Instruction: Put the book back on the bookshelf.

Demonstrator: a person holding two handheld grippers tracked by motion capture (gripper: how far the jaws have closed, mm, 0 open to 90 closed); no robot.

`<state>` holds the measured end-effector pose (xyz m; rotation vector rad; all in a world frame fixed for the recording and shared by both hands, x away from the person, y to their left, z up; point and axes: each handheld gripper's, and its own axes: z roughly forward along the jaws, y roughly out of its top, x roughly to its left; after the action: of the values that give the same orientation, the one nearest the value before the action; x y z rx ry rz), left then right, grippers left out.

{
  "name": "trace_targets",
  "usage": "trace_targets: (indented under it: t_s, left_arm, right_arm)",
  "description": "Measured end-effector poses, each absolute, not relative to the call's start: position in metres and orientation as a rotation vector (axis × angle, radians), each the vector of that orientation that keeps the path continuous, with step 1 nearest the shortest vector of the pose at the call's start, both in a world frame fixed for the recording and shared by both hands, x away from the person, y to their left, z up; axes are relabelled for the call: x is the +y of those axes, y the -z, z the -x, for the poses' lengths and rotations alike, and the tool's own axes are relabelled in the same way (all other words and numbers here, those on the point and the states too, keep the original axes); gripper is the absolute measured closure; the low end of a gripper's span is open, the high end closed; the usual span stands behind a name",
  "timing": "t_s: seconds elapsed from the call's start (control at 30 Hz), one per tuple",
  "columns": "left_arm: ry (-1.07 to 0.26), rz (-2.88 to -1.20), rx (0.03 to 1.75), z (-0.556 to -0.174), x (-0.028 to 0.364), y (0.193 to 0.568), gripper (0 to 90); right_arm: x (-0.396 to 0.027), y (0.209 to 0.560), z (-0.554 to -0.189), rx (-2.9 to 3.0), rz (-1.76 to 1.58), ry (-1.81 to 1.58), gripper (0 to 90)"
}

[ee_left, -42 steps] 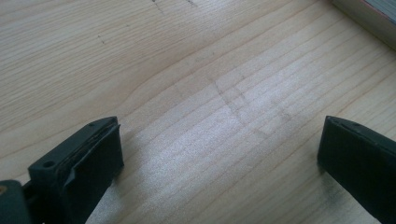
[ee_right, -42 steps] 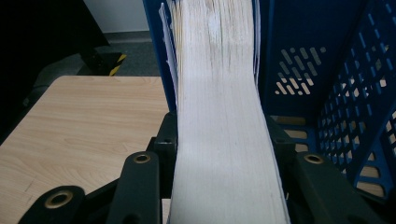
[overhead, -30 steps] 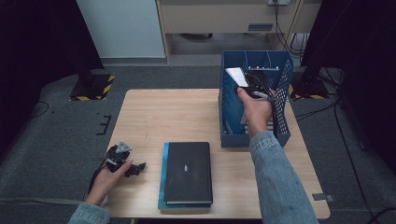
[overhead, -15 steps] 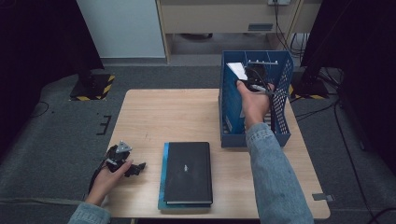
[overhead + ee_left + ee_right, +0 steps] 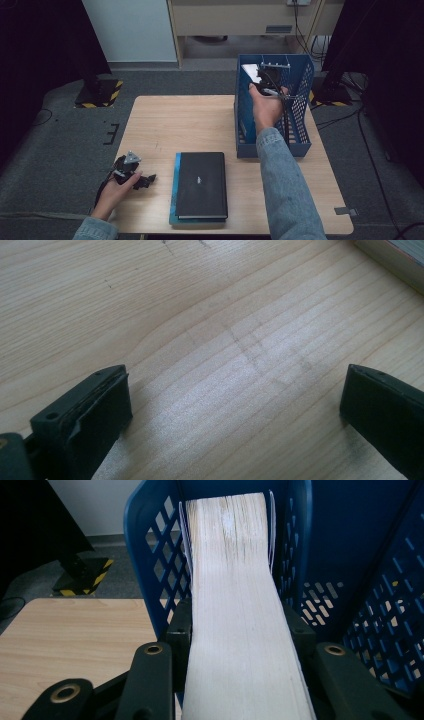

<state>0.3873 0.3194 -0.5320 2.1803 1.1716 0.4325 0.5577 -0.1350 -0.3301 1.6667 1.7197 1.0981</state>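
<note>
White page edges of the book (image 5: 240, 605) filled the centre of the right gripper view, clamped between the right gripper's (image 5: 266, 86) jaws inside the blue rack (image 5: 300, 125) at upper right of the high view. To seat it well, it probably had to stay upright and slide down along the divider before release. At lower left, the left gripper (image 5: 131, 172) rested wide open and empty on the table (image 5: 190, 120). Lettering on the black book (image 5: 202, 184) was too small to read.

three books: one in the blue rack (image 5: 300, 125), two stacked on the table (image 5: 165, 120); two grippers.
</note>
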Motion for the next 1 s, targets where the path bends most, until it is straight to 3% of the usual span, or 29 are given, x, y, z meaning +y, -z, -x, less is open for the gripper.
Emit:
trace_targets:
  t_s: [1.0]
  left_arm:
    - [-0.433,-2.181,1.17,-0.387,0.319,0.532,0.0]
  right_arm:
    - [-0.131,0.342,-0.562,1.633,-1.659,-1.155,59.7]
